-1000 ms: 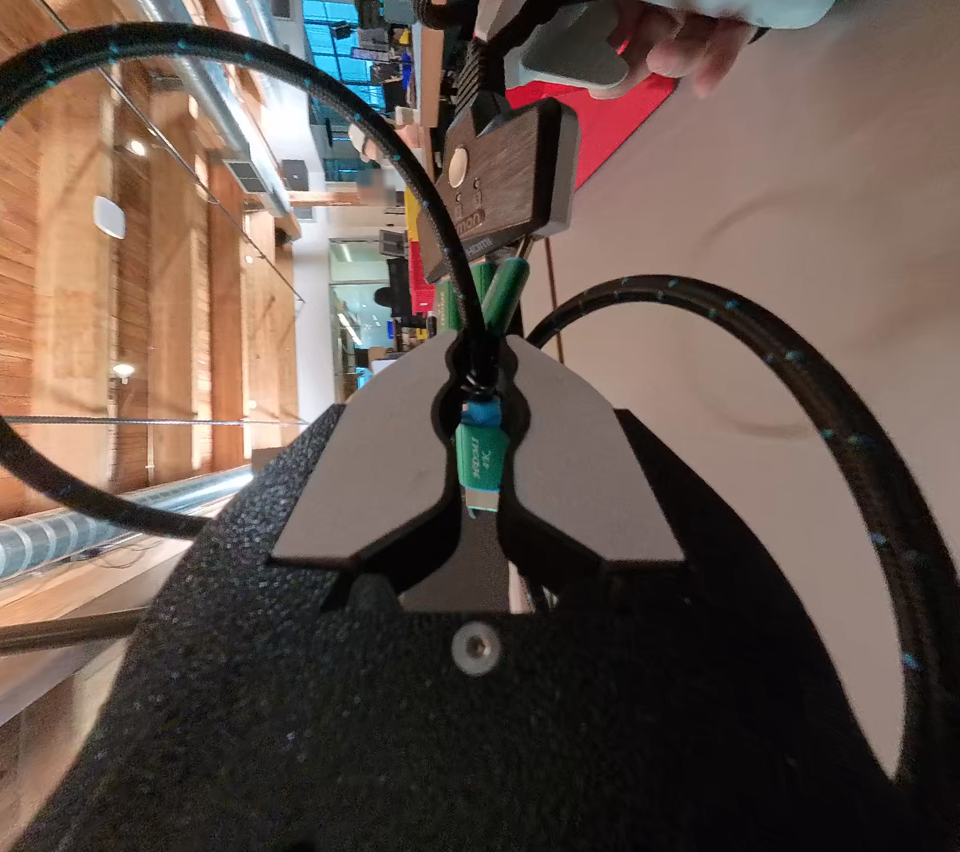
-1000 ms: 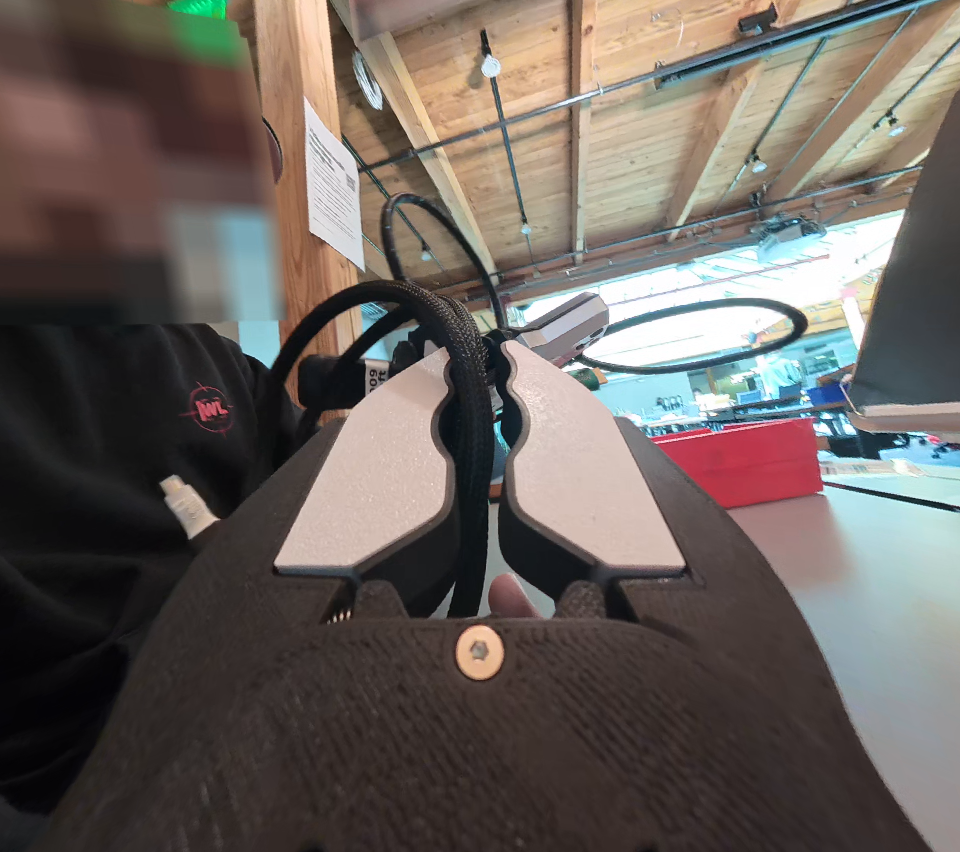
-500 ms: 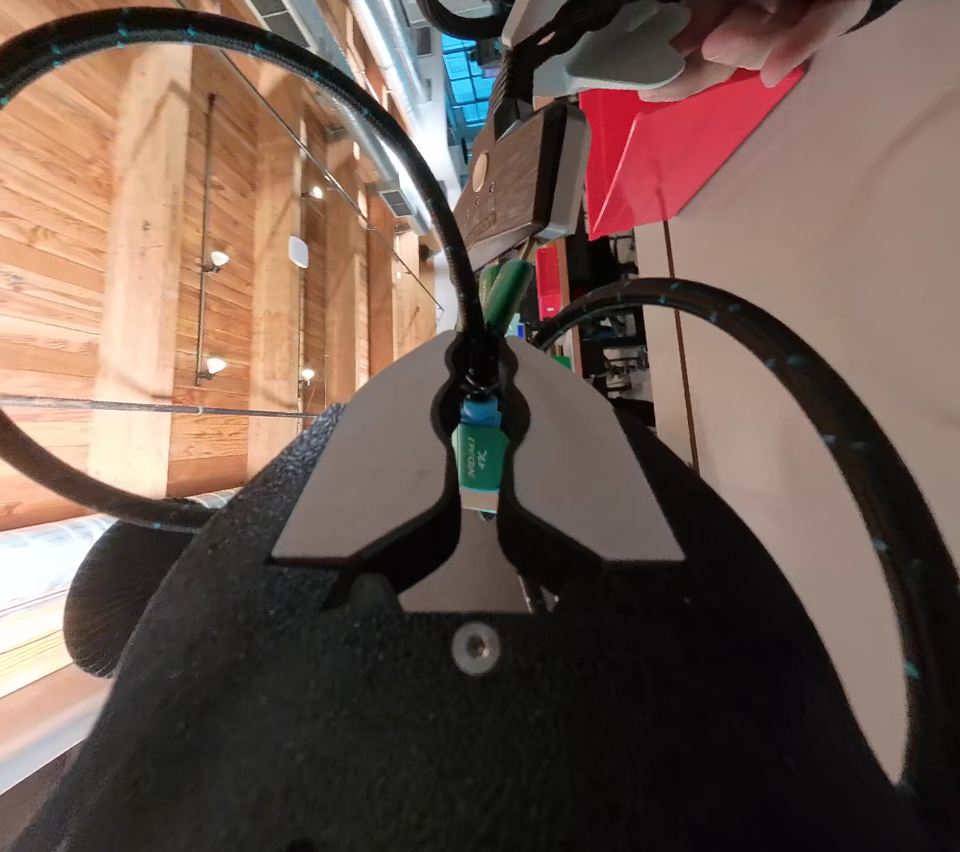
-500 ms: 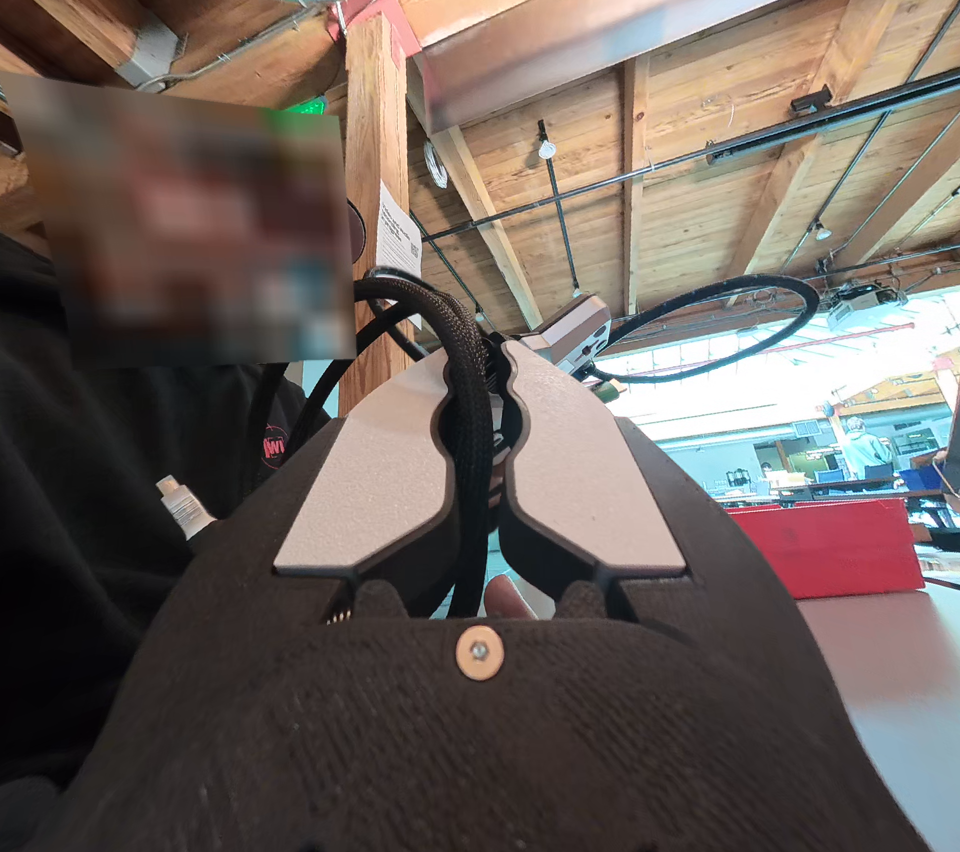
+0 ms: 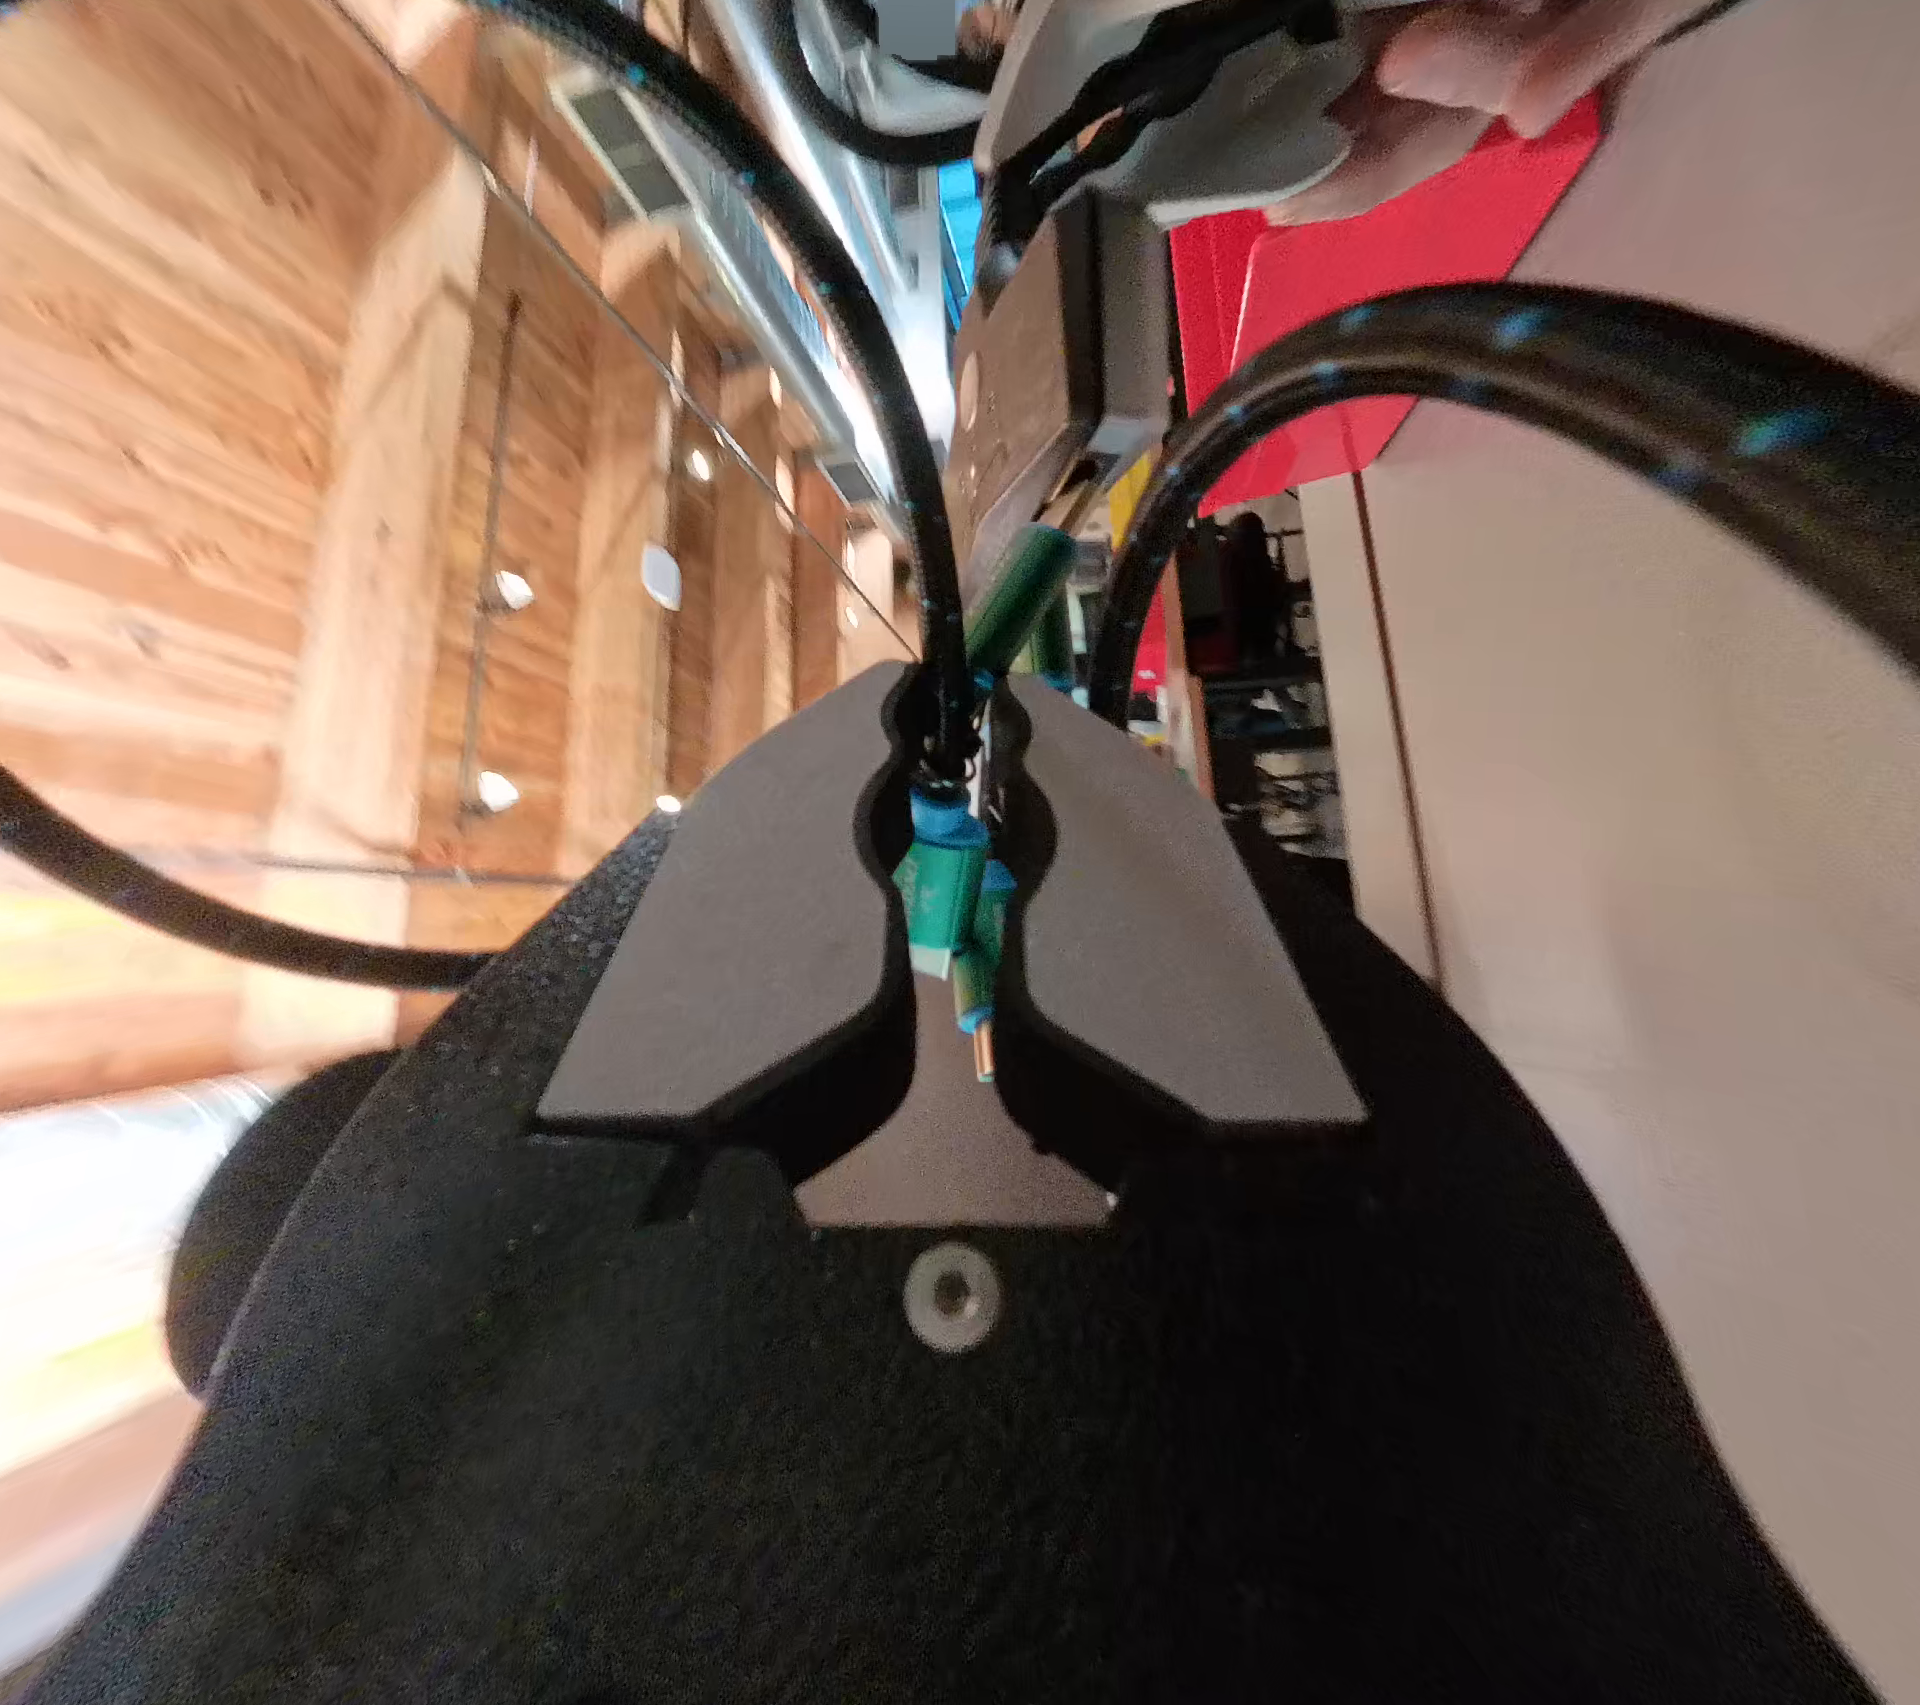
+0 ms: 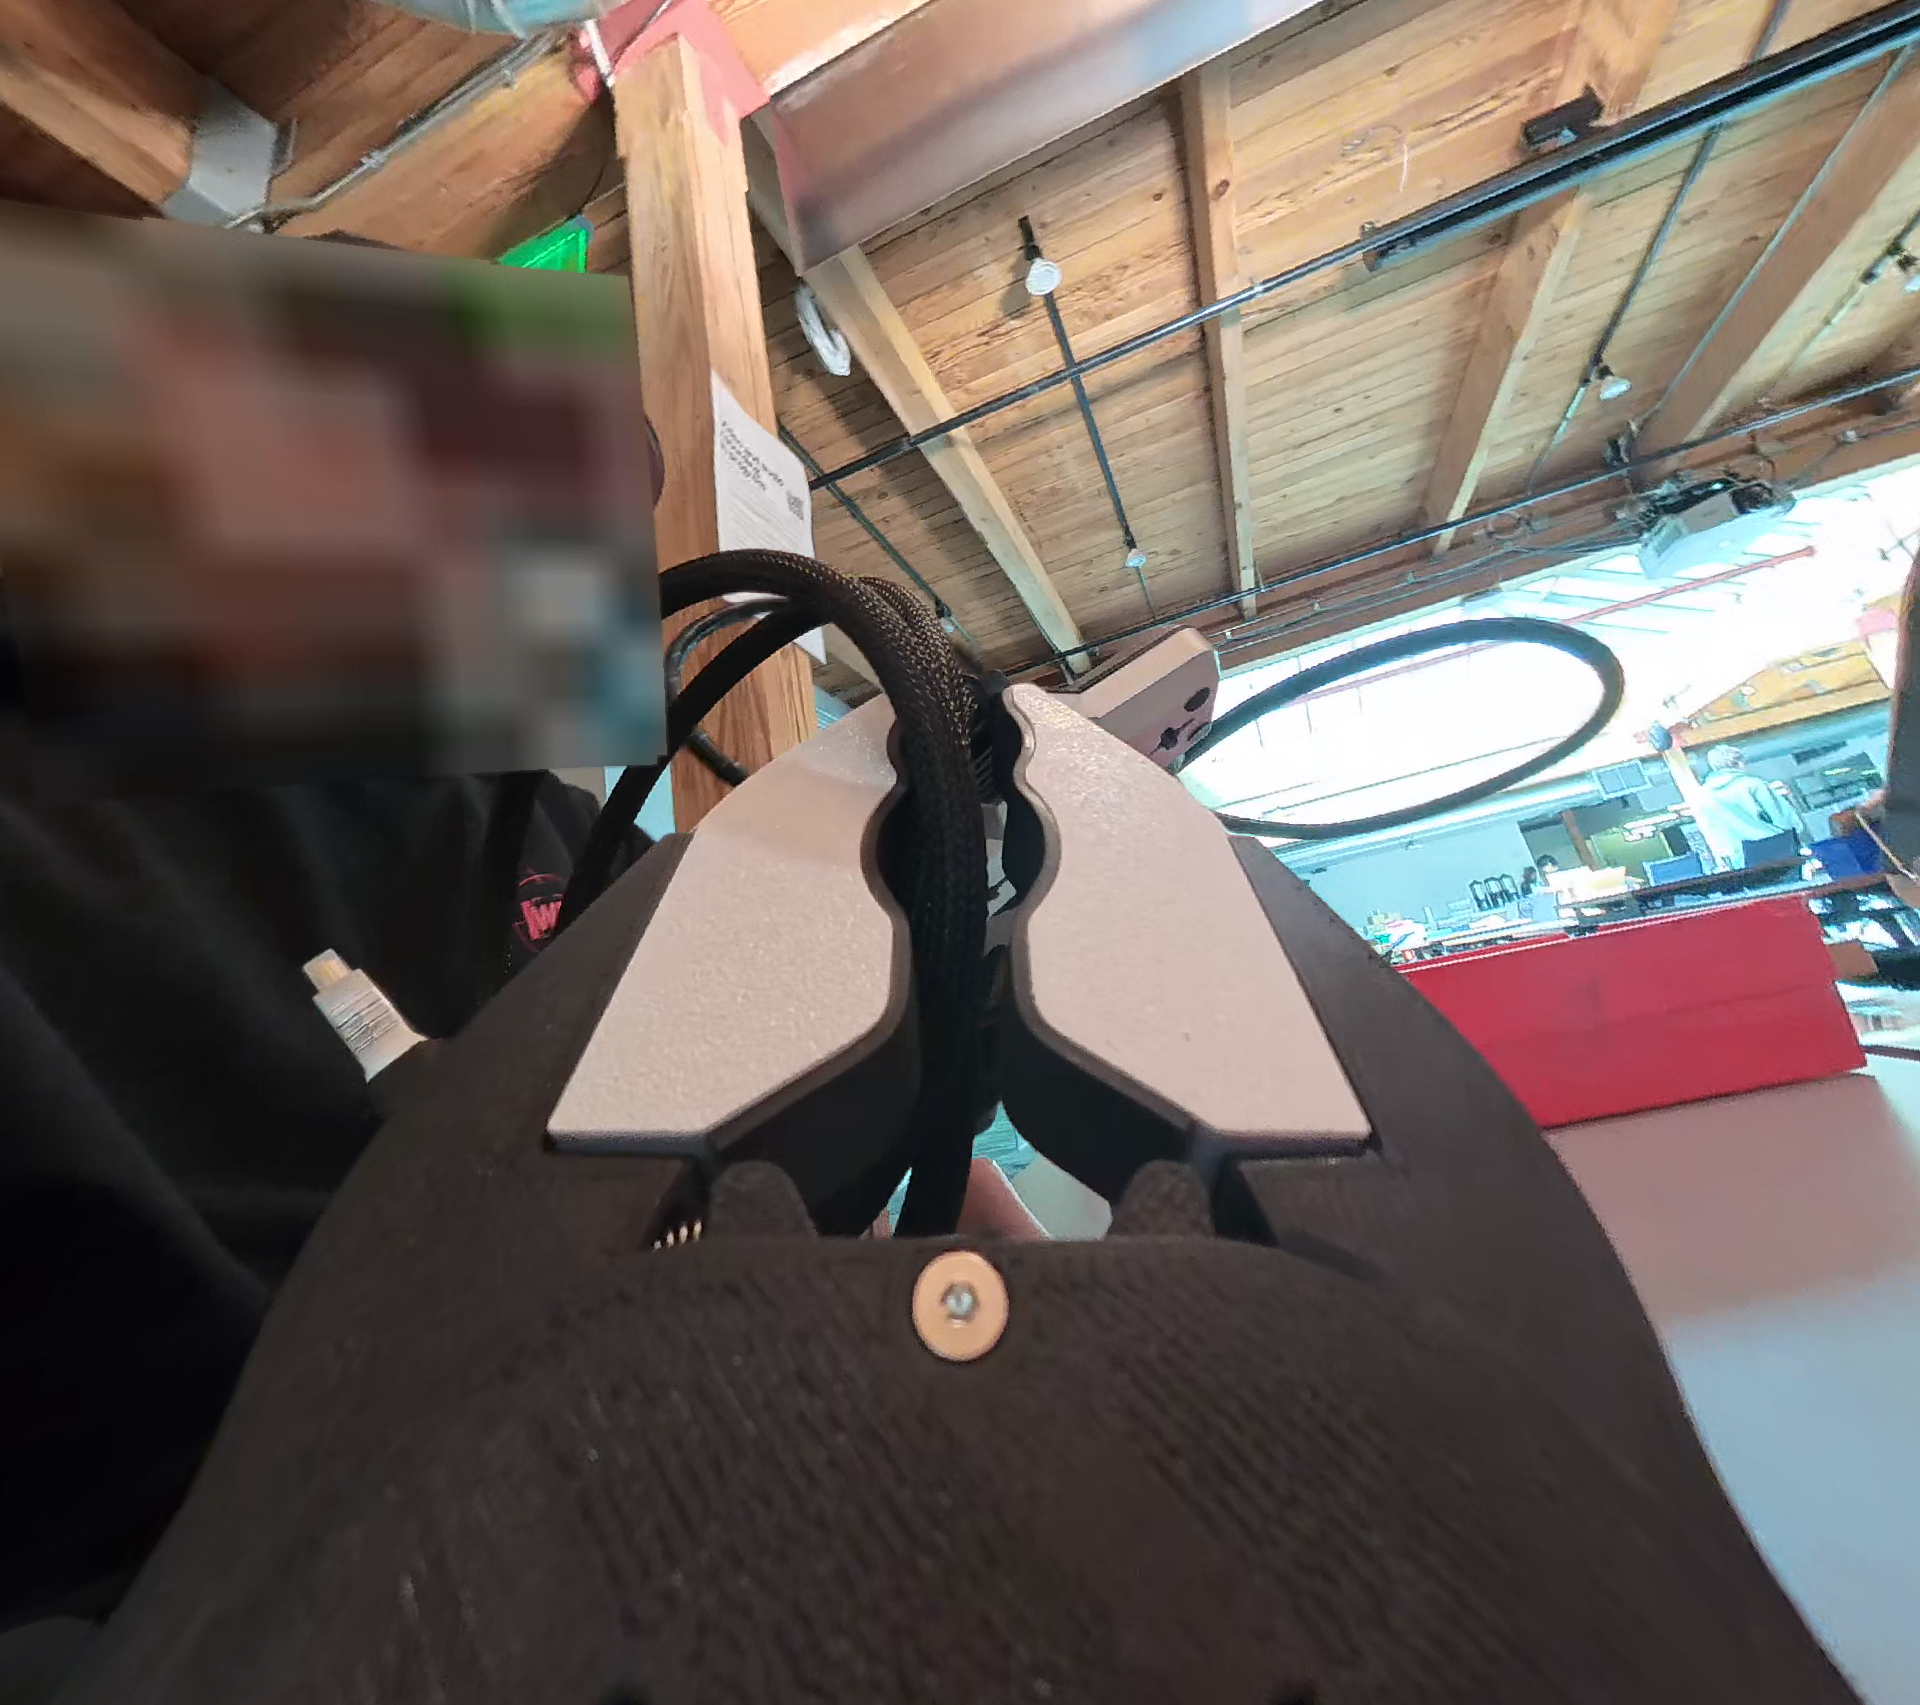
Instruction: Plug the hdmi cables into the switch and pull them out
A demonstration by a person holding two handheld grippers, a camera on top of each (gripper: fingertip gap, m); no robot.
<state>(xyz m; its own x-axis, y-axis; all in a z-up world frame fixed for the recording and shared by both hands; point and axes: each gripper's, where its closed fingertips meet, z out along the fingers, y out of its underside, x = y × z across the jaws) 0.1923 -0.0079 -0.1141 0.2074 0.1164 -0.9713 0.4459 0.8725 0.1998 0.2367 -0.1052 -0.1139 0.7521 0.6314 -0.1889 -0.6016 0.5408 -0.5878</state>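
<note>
- left wrist view: your left gripper (image 5: 951, 725) is closed narrow on a green hdmi plug (image 5: 940, 902), which sits in the notch between the two grey fingers (image 5: 748, 907) with its metal tip pointing back toward the gripper body.
- a second green plug (image 5: 977, 980) lies just beside the first in the same gap; you cannot tell whether the fingers pinch it too.
- the braided black cable (image 5: 665, 55) leaves the held plug past the fingertips and arcs in a wide loop to the left of the switch.
- the switch (image 5: 1023, 398), a dark flat box, hangs in the air just beyond the left gripper's fingertips, tilted edge-on, with a third green plug (image 5: 1018, 585) at its near end.
- another braided cable (image 5: 1558, 367) loops to the right of the switch, over the pale table (image 5: 1662, 928).
- above the switch, your other hand (image 5: 1475, 24) wraps the right gripper (image 5: 1081, 128), whose pale fingers clamp black cables at the switch's far end.
- a red bin (image 5: 1351, 305) sits on the table behind the switch.
- right wrist view: your right gripper (image 6: 961, 705) is closed narrow around a thick black braided cable (image 6: 940, 824) running between its fingers.
- the switch (image 6: 1153, 694) shows just past the fingertips, to their right, light grey from this side.
- a cable loop (image 6: 1455, 647) curves out to the right of the switch, above the red bin (image 6: 1631, 1016) on the table (image 6: 1766, 1343).
</note>
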